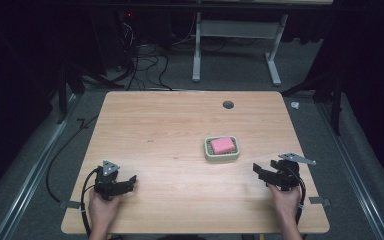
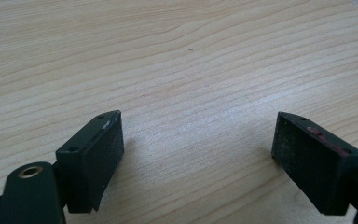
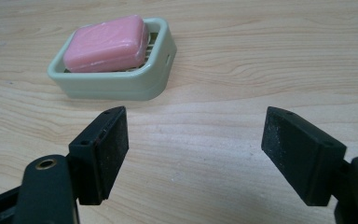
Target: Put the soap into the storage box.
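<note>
— Soap: counting one pink bar, lying in one pale green dish right of centre on the wooden table.

— Grippers?

— Counting two, one per hand, both sitting near the front edge. Left gripper resting at the front left, well apart from the dish. Right gripper sitting at the front right, near the dish, pointing toward it.

— Jaws on the left one?

— Standing wide apart in the left gripper view, holding nothing, showing bare wood grain between them.

— And the right?

— Also spread wide in the right gripper view, gripping nothing. Facing the dish with the soap lying across it, just beyond the tips, not touching.
</note>
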Action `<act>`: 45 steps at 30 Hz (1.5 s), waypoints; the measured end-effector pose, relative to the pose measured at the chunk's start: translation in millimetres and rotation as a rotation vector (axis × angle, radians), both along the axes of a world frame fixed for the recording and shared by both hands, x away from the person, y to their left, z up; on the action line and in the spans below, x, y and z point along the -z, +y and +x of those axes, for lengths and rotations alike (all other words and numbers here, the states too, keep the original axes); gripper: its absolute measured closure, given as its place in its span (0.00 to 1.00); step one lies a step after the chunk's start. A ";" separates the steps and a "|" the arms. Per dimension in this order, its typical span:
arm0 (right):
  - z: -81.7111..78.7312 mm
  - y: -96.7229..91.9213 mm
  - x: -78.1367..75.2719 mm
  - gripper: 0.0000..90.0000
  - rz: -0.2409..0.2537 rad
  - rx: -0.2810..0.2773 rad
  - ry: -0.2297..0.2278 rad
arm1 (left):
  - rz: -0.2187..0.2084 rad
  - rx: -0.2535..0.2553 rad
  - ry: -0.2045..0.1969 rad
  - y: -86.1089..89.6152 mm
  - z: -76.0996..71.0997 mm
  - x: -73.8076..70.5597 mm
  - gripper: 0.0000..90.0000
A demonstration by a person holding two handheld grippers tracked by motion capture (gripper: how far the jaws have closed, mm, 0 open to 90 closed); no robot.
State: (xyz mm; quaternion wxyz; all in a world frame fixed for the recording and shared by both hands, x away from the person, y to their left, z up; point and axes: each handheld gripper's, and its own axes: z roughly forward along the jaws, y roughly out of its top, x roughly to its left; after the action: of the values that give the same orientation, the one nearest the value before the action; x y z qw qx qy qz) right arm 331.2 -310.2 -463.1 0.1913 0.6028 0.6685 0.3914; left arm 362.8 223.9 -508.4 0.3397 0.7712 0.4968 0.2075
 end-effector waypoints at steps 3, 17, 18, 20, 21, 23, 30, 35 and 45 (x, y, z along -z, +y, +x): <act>-1.1 0.9 2.2 0.26 -0.003 -0.008 -0.002 | 0.000 0.000 0.000 0.0 0.0 0.0 0.19; -8.0 6.5 15.2 0.27 -0.024 -0.015 0.019 | 0.000 0.000 0.000 0.0 0.0 0.0 0.19; -8.3 6.7 15.9 0.27 -0.027 -0.015 0.021 | 0.000 0.000 0.000 0.0 0.0 0.0 0.19; -9.2 7.7 18.1 0.27 -0.040 -0.016 0.024 | 0.000 0.000 0.000 0.0 0.0 0.0 0.19; -9.4 8.1 18.9 0.27 -0.046 -0.017 0.024 | 0.000 0.000 0.000 0.0 0.0 0.0 0.19; -10.0 8.9 20.7 0.27 -0.061 -0.018 0.026 | 0.000 0.000 0.000 0.0 0.0 0.0 0.19; -12.3 12.4 25.9 0.27 -0.111 -0.027 0.021 | 0.000 0.000 0.000 0.0 0.0 0.0 0.19; -12.9 14.7 30.0 0.27 -0.135 -0.034 0.026 | 0.000 0.000 0.000 0.0 0.0 0.0 0.19; -15.0 21.6 35.7 0.27 -0.192 -0.040 0.037 | 0.000 -0.001 0.000 -0.1 0.0 0.0 0.19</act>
State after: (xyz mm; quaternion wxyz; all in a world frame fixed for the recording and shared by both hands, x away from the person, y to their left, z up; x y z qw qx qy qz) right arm 316.2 -288.6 -498.8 0.2281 0.5753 0.7182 0.3182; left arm 362.8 223.9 -508.4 0.3396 0.7711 0.4969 0.2077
